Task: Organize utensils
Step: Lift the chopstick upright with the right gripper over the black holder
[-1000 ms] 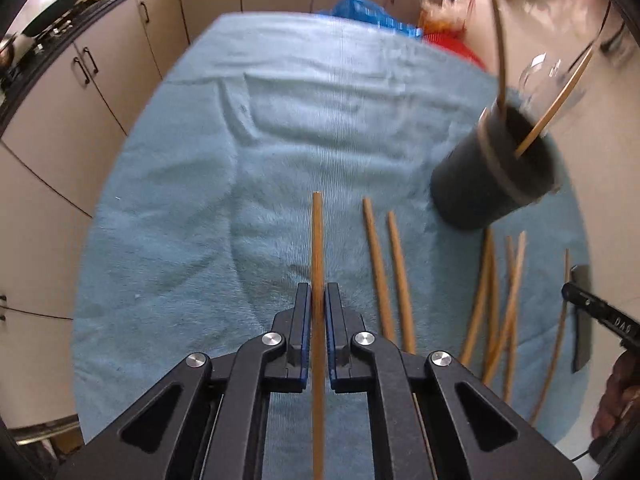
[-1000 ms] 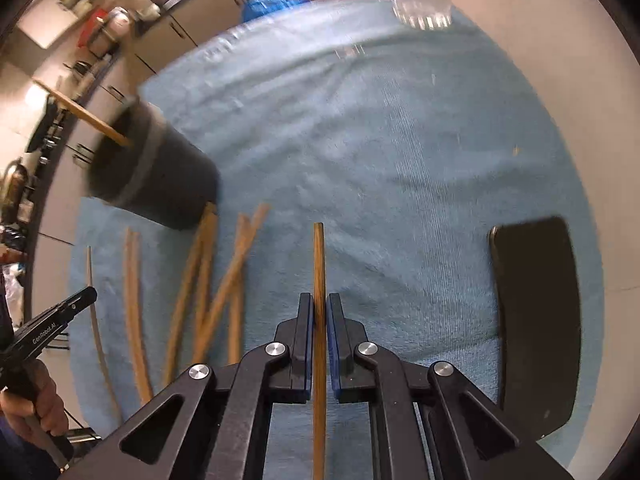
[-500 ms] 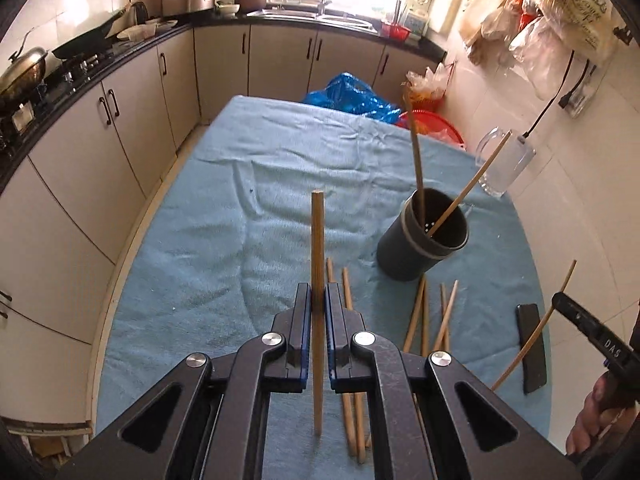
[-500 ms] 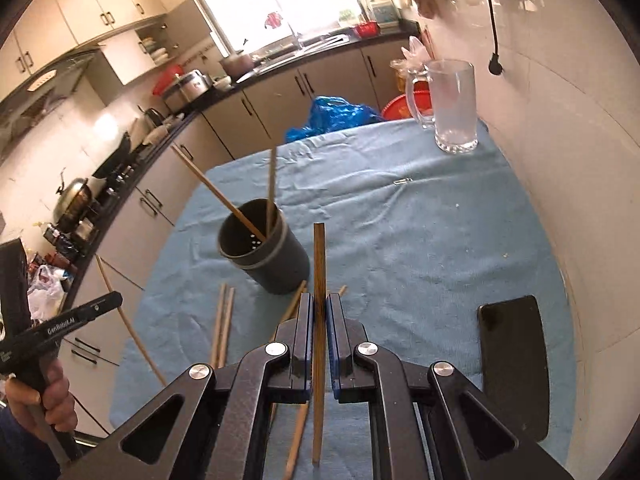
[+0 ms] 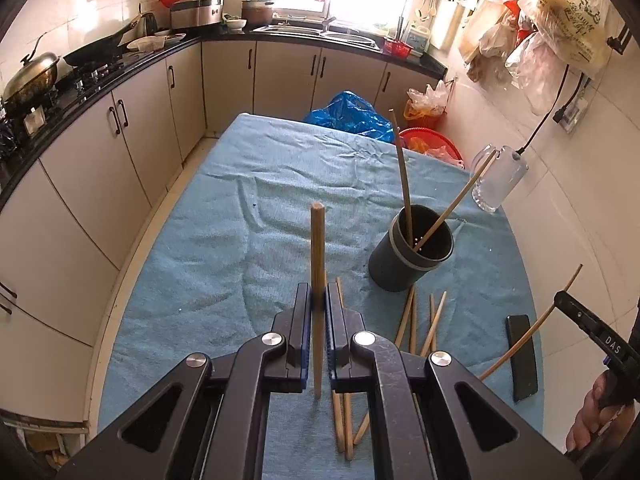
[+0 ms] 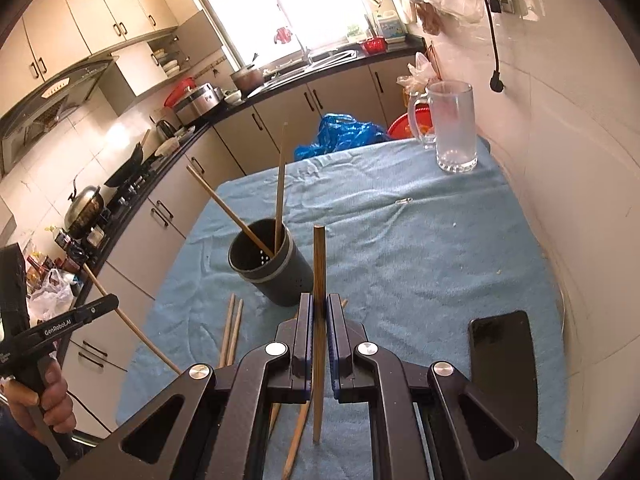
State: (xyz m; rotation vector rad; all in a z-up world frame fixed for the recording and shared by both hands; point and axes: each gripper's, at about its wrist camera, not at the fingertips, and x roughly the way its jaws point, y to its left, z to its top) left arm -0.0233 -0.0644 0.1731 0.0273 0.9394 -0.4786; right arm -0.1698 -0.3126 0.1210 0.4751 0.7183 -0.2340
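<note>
My left gripper (image 5: 318, 294) is shut on a wooden chopstick (image 5: 317, 248) and holds it well above the blue cloth. My right gripper (image 6: 319, 304) is shut on another wooden chopstick (image 6: 319, 264), also raised. A dark grey utensil cup (image 5: 412, 254) stands upright on the cloth with two chopsticks leaning in it; it also shows in the right wrist view (image 6: 270, 266). Several loose chopsticks (image 5: 412, 320) lie on the cloth in front of the cup, also in the right wrist view (image 6: 232, 330). The cup is ahead and right of my left gripper, ahead and left of my right.
A glass mug (image 6: 454, 128) stands at the table's far right by the wall. A black phone (image 6: 502, 350) lies on the cloth at the right edge. Kitchen cabinets (image 5: 120, 140) run along the left. The blue cloth (image 5: 280, 184) covers the table.
Both grippers have risen and tilted up from low over the cloth, each keeping its chopstick. The cup and the kitchen now show farther away.
</note>
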